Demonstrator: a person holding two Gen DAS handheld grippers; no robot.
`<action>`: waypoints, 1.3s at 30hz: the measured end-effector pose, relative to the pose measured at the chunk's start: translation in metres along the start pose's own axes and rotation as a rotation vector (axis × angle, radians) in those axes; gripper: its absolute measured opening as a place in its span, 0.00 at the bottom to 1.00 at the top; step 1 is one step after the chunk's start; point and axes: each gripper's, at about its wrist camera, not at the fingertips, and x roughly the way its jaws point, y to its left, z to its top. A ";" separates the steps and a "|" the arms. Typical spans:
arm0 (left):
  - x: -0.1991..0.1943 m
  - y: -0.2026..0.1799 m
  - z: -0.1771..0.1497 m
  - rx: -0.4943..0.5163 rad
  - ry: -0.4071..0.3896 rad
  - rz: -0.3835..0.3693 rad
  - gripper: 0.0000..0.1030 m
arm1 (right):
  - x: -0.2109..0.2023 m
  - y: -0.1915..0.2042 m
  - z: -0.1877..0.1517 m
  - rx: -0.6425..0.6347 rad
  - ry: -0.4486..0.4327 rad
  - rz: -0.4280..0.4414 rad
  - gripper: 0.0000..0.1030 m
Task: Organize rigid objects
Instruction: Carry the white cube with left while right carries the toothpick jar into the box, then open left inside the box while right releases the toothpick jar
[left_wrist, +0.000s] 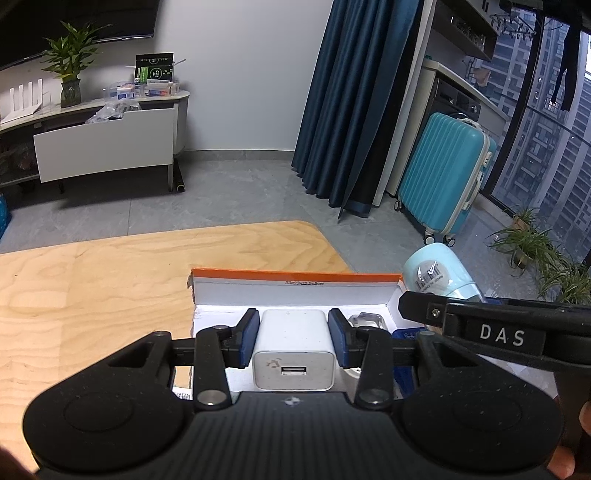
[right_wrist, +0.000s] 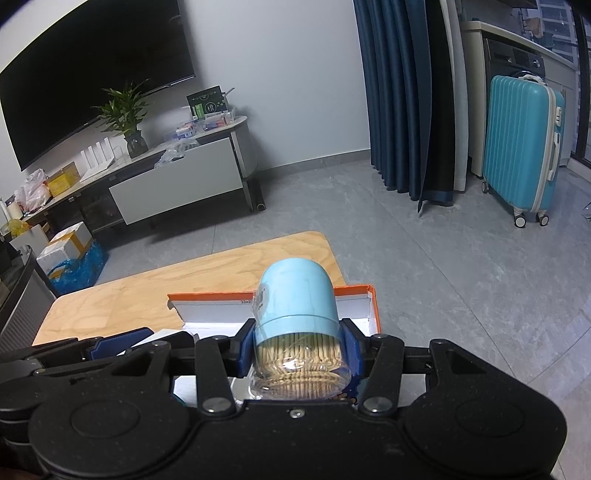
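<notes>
Over the open box (left_wrist: 295, 291) at the tabletop (left_wrist: 110, 280) corner, we are holding both loads at once. Our left tool (left_wrist: 293, 332) is clamping the white USB charger (left_wrist: 293, 350) between its blue pads, port facing us, box floor directly beneath. Our right tool (right_wrist: 301, 343) is gripping the toothpick jar (right_wrist: 299, 325), its long axis pointing away from us over the box's right end, so each load looks set to go straight down.

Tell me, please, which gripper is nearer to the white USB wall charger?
Left. The left gripper clamps the white USB wall charger between its pads, over the orange-rimmed box; the right gripper, alongside, holds the blue-capped toothpick jar.
</notes>
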 end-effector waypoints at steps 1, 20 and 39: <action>0.000 0.000 0.000 -0.001 0.001 0.000 0.40 | 0.000 0.000 0.000 0.000 0.000 0.001 0.57; 0.017 0.007 0.005 -0.019 0.029 0.002 0.40 | -0.035 -0.017 -0.004 0.034 -0.135 0.004 0.71; 0.008 0.007 0.010 -0.057 0.029 -0.022 0.79 | -0.078 -0.021 -0.032 0.070 -0.163 0.028 0.72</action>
